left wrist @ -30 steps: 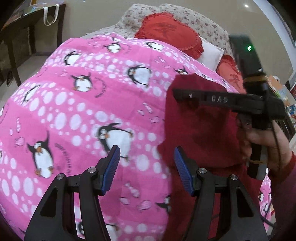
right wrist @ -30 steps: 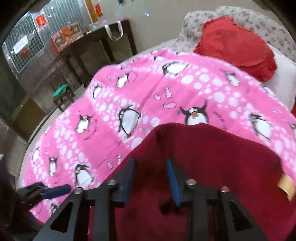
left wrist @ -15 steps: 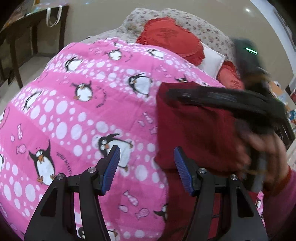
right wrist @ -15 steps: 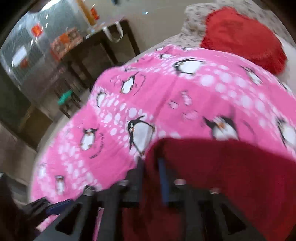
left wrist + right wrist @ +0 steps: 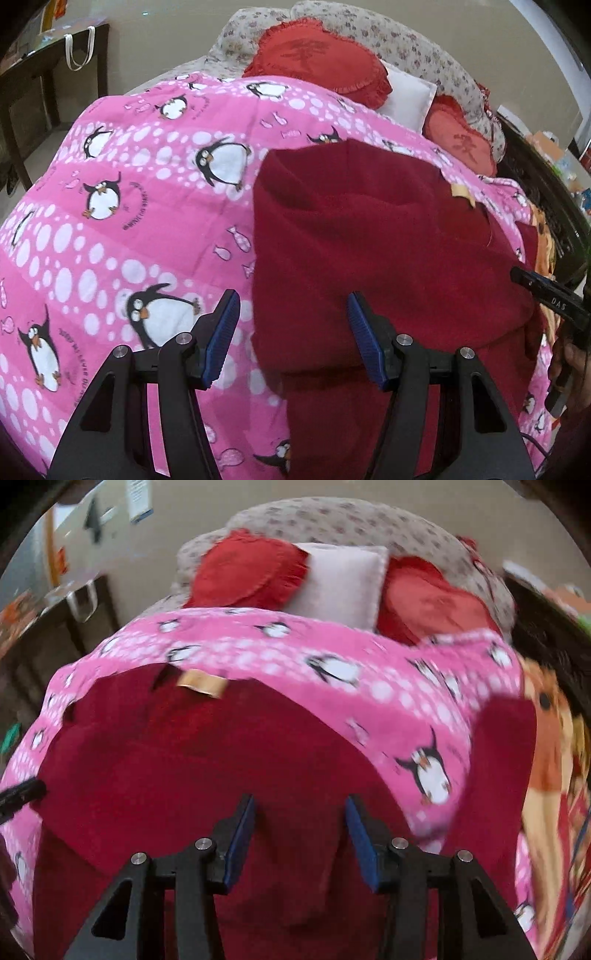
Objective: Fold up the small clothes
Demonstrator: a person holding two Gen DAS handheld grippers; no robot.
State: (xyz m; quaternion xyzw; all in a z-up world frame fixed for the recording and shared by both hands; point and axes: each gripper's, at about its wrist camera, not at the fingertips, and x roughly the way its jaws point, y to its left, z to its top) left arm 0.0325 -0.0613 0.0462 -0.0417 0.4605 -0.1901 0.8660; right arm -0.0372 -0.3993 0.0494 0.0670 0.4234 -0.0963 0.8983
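Note:
A dark red garment (image 5: 369, 251) lies folded over on the pink penguin blanket (image 5: 129, 221); a tan label (image 5: 460, 192) shows at its far edge. My left gripper (image 5: 291, 336) is open and empty, hovering over the garment's left edge. My right gripper (image 5: 299, 834) is open and empty above the near part of the garment (image 5: 203, 768), whose tan label (image 5: 201, 683) sits at the far side. In the left wrist view the right gripper's finger (image 5: 550, 299) shows at the far right, beside the garment.
Red cushions (image 5: 317, 62) and a white pillow (image 5: 406, 98) lie at the head of the bed. A dark table (image 5: 48, 74) with a white bag stands at left. Another patterned orange cloth (image 5: 550, 775) lies at the right edge.
My right gripper let go of the red garment's edge, opened, and drew back to the right. The garment now lies folded over on the blanket. My left gripper stayed open.

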